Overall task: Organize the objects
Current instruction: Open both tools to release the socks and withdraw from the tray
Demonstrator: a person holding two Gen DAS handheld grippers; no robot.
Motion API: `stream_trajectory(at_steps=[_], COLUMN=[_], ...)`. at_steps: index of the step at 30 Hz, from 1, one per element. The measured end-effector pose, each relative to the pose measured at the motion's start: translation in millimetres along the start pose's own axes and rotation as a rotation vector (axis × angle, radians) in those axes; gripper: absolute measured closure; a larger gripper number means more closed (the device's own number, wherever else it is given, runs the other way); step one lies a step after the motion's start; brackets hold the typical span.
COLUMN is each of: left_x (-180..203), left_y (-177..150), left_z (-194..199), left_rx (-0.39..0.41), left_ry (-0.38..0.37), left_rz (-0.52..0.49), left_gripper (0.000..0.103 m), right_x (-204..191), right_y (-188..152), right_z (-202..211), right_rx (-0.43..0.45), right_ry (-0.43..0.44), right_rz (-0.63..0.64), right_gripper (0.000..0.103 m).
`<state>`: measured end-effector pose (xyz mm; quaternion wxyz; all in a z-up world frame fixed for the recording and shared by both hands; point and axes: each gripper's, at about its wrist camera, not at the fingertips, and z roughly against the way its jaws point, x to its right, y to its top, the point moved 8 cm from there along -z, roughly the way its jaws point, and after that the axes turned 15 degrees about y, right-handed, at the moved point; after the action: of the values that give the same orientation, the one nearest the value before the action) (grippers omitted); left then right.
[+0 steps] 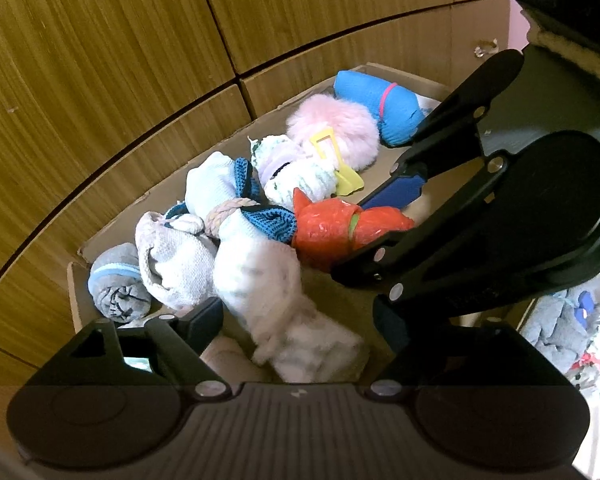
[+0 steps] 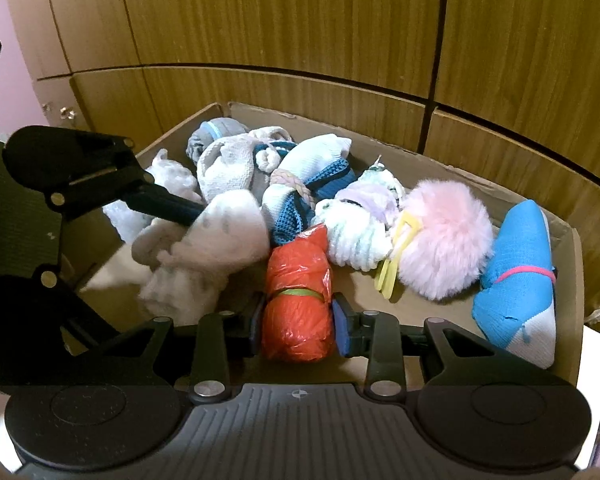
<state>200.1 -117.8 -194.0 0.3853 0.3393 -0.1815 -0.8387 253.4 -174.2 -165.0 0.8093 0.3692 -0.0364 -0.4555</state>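
Note:
A cardboard box holds several rolled sock bundles. My right gripper is shut on a red plastic-wrapped bundle tied with a green band, low inside the box; it also shows in the left wrist view. My left gripper is wide around a white fluffy sock bundle without pressing it; the bundle is blurred. That bundle also shows in the right wrist view with the left gripper's finger against it.
The box also holds a pink fluffy pom with a yellow clip, a blue sock roll, a white-and-blue bundle and a grey roll. Wooden cabinet doors stand right behind. More clothes lie at the right.

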Motion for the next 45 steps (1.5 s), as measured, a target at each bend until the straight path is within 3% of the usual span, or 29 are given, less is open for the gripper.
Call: stream_trajectory(at_steps=[6, 19, 33, 45], left_x=[0.0, -2.7, -10.6, -21.3], left_y=[1.8, 6.3, 9.5, -16.2], left_z=[0.8, 16.4, 69.0, 124.3], left_rx=[0.001, 0.026, 0.097, 0.158], left_ry=[0.011, 0.032, 0.055, 0.065], left_rz=[0.001, 0.003, 0.035, 0.144], left_gripper=[0.024, 0.022, 0.013, 0.009], right_x=[1.3, -2.2, -26.8, -61.1], right_y=[2.2, 5.7, 13.1, -31.8], right_z=[0.0, 13.5, 52.9, 121.4], right_rx=[0.003, 0.013, 0.064, 0.192], right_ry=[-0.018, -0.025, -0.047, -0.055], right_rz=[-0.002, 0.002, 0.024, -0.038], right_gripper=[0.052, 0.046, 0.036, 0.031])
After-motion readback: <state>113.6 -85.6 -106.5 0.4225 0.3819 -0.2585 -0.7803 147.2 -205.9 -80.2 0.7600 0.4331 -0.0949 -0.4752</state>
